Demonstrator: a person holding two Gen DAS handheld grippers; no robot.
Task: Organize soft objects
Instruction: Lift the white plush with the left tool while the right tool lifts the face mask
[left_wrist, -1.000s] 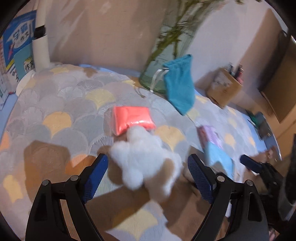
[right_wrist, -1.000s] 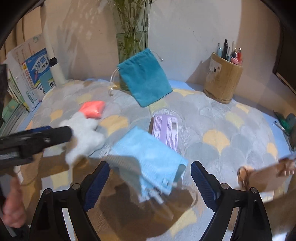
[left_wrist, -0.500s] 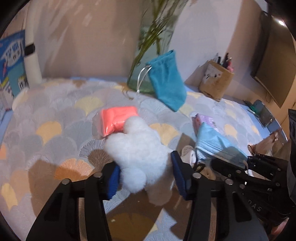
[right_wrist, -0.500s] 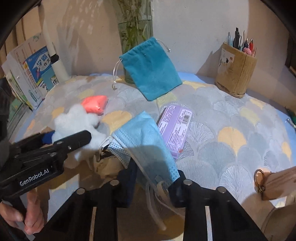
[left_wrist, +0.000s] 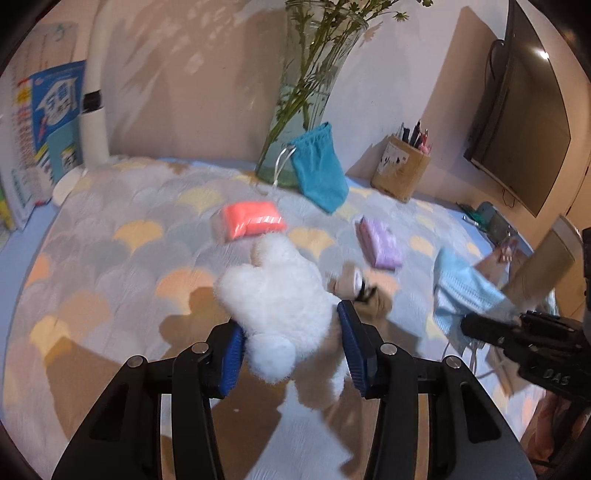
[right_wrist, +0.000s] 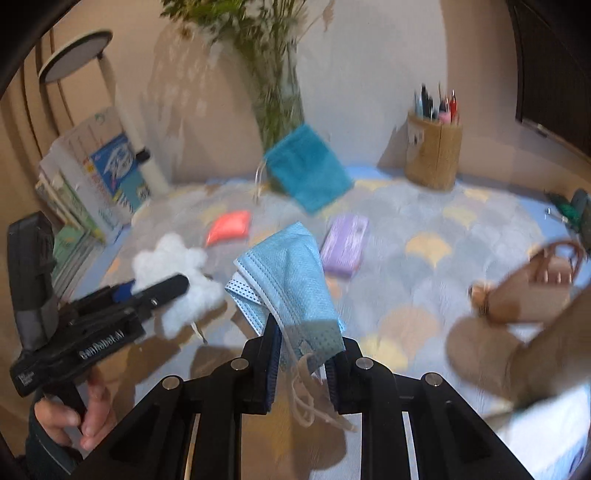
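My left gripper (left_wrist: 291, 332) is shut on a white plush toy (left_wrist: 280, 295), its blue pads pressing the fluffy body from both sides just above the patterned cloth (left_wrist: 110, 258). My right gripper (right_wrist: 301, 343) is shut on a light blue face mask (right_wrist: 291, 273), which stands up from the jaws with its ear loops hanging below. In the right wrist view the left gripper (right_wrist: 155, 291) and the plush (right_wrist: 173, 266) are at the left. The mask (left_wrist: 465, 291) shows at the right in the left wrist view. An orange soft pack (left_wrist: 253, 219), a purple pack (left_wrist: 380, 243) and a teal drawstring pouch (left_wrist: 319, 173) lie farther back.
A glass vase (left_wrist: 306, 110) with green stems stands behind the pouch, a pen holder (left_wrist: 400, 173) to its right. Books (right_wrist: 92, 184) and a white lamp post (left_wrist: 94, 122) line the left side. A brown bag (right_wrist: 532, 295) sits at the right. A hand (right_wrist: 74, 421) holds the left gripper.
Both grippers stood open around their objects a second ago. They have since closed, the left on the plush and the right on the mask, and drawn back; the mask has come up off the cloth.
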